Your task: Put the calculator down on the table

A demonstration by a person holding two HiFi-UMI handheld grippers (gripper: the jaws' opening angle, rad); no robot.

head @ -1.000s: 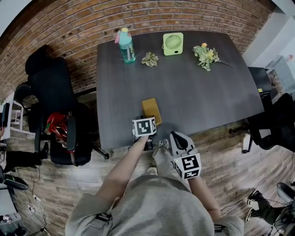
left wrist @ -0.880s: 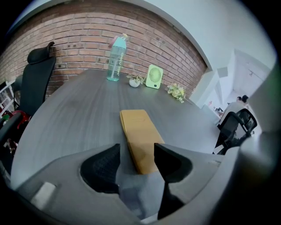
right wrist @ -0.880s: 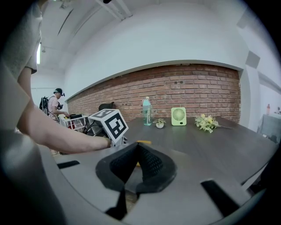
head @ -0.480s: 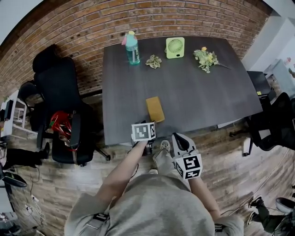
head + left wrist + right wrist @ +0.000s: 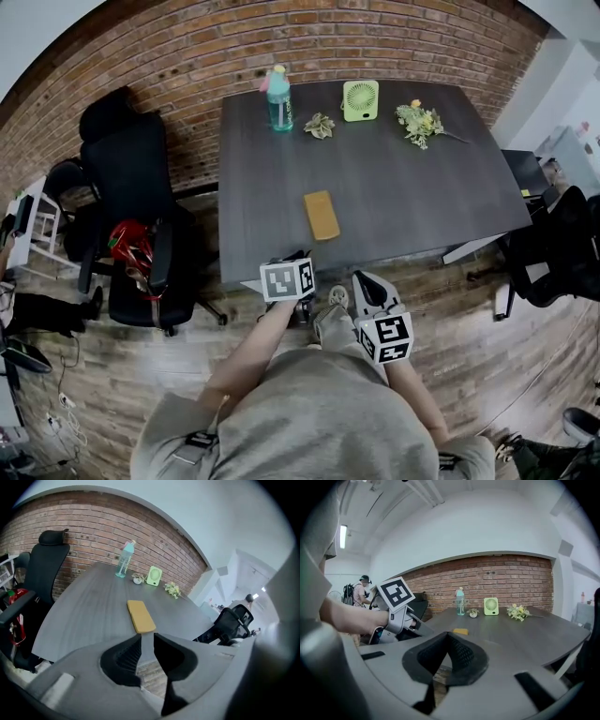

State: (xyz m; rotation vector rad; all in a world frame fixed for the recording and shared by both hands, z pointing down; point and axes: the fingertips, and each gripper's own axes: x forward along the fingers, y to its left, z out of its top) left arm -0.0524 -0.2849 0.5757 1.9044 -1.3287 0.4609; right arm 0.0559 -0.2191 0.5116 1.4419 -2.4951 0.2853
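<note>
Two hand-held grippers are nearest, both off the near edge of the dark grey rectangular surface (image 5: 403, 202), above the wood-plank floor (image 5: 112, 375). Each carries a white cube printed with a black square marker pattern, which is the only print clear enough to make out.

The left gripper (image 5: 146, 636) points down toward the near edge. Its black fingers (image 5: 125, 656) have just been closing and now stand a narrow gap apart with nothing between them. The right gripper (image 5: 448, 636) is just right of it and slightly nearer, with its fingers closed tip to tip on nothing.

Farther in, the flat yellow rectangular calculator (image 5: 322, 215) lies face-down or blank-side up on the surface, roughly midway between the near and far edges. It is left of centre and well apart from both grippers, with bare surface all round it.

To the left of the surface, a black office chair (image 5: 127, 178) holds a red object (image 5: 130, 246) on its seat that I cannot identify.

Along the far edge, from left to right, stand:
- a teal plastic bottle with a pink cap (image 5: 278, 100), upright, its contents and label too small to tell
- a small pale-green leafy plant (image 5: 320, 125)
- a light green square desk fan (image 5: 359, 99)
- a bunch of yellow and white flowers (image 5: 419, 121), lying on its side

Beyond them is a red brick wall (image 5: 187, 42).
</note>
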